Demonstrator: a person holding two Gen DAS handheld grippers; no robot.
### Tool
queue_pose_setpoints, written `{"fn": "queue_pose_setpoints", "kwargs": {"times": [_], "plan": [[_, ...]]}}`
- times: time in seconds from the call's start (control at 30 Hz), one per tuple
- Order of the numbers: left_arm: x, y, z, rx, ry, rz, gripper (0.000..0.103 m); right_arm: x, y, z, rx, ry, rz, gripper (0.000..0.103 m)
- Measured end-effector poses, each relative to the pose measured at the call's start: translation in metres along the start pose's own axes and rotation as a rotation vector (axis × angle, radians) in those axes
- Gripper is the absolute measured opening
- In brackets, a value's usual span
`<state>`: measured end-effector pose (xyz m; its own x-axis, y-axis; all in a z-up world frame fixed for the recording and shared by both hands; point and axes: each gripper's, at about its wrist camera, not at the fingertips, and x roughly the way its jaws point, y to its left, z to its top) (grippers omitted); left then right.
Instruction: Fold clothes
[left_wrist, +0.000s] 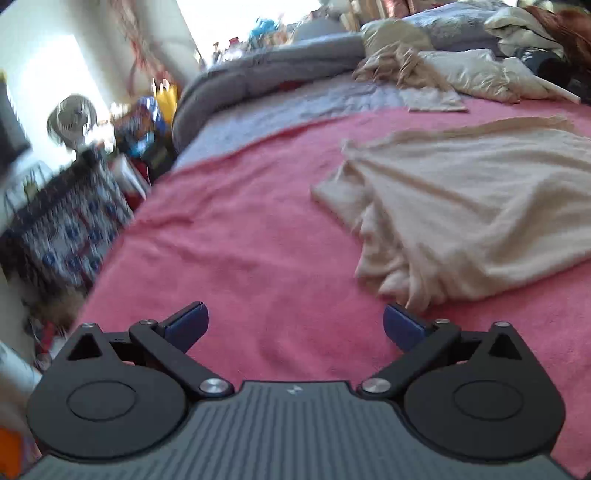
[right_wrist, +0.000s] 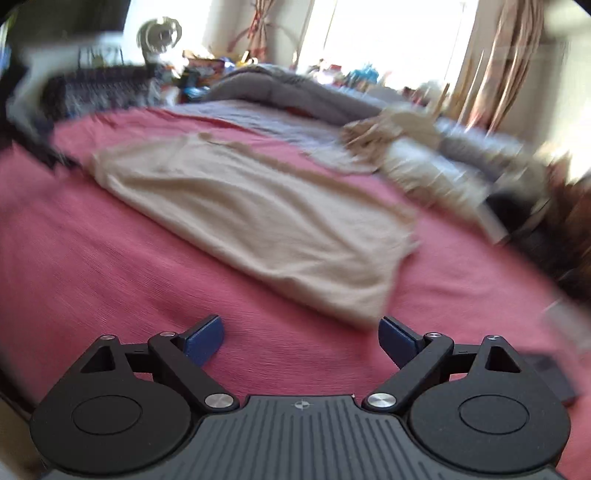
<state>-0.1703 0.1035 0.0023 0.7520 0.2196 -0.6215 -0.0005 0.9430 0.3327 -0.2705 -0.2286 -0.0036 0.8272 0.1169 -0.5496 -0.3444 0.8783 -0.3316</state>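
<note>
**Two grippers, both spread wide and empty, over a pink bed cover with one beige garment**

Item 1. Left gripper (left_wrist: 295, 323): black linkage arms, blue pads (left_wrist: 186, 325), jaws spread wide apart with nothing between them. It sits low over bare pink bed cover (left_wrist: 229, 229). Its right-hand pad lies just beside the bunched near corner of the garment; whether they touch cannot be told.

Item 2. Right gripper (right_wrist: 301, 338): same build, blue pads (right_wrist: 205, 339), jaws likewise wide apart and holding nothing. The garment's near corner lies just ahead of its right-hand pad. This view is motion-blurred.

Item 3. Beige garment (left_wrist: 469, 206): soft knit cloth, laid out on the pink cover. In the left wrist view it fills the right half, flat across its far part, gathered into folds and wrinkles at the near left edge. In the right wrist view the same garment (right_wrist: 258, 210) runs diagonally from far left to near right, mostly flat.

Item 4. Pile of loose clothes and bedding (left_wrist: 443, 70): tan and cream pieces heaped at the far side of the bed, well apart from the garment.

Item 5. Grey duvet (left_wrist: 266, 74): rolled along the far edge of the bed.

Item 6. Desk fan (left_wrist: 72, 120): white, standing off the bed to the left, beside clutter.
</note>
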Motion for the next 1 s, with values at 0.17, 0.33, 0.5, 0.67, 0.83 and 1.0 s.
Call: {"fn": "queue_pose_setpoints", "kwargs": {"times": [0.17, 0.33, 0.5, 0.67, 0.83, 1.0], "plan": [[-0.008, -0.043, 0.031, 0.048, -0.088, -0.152, 0.103, 0.005, -0.02, -0.002, 0.295, -0.021, 0.11, 0.093], [0.011, -0.076, 0.041, 0.059, -0.062, -0.267, 0.103, 0.006, -0.047, -0.018, 0.572, -0.017, 0.161, 0.093], [0.031, -0.108, 0.05, 0.069, -0.035, -0.381, 0.103, 0.006, -0.073, -0.043, 0.794, -0.051, 0.235, 0.093], [0.041, -0.133, 0.059, 0.107, -0.027, -0.462, 0.103, 0.018, -0.094, -0.05, 0.975, -0.097, 0.285, 0.095], [0.028, -0.151, 0.068, 0.232, -0.103, -0.559, 0.103, 0.039, -0.105, -0.041, 1.065, -0.088, 0.335, 0.098], [0.037, -0.164, 0.059, 0.201, -0.039, -0.635, 0.103, 0.047, -0.119, -0.046, 1.214, -0.071, 0.464, 0.087]]}}
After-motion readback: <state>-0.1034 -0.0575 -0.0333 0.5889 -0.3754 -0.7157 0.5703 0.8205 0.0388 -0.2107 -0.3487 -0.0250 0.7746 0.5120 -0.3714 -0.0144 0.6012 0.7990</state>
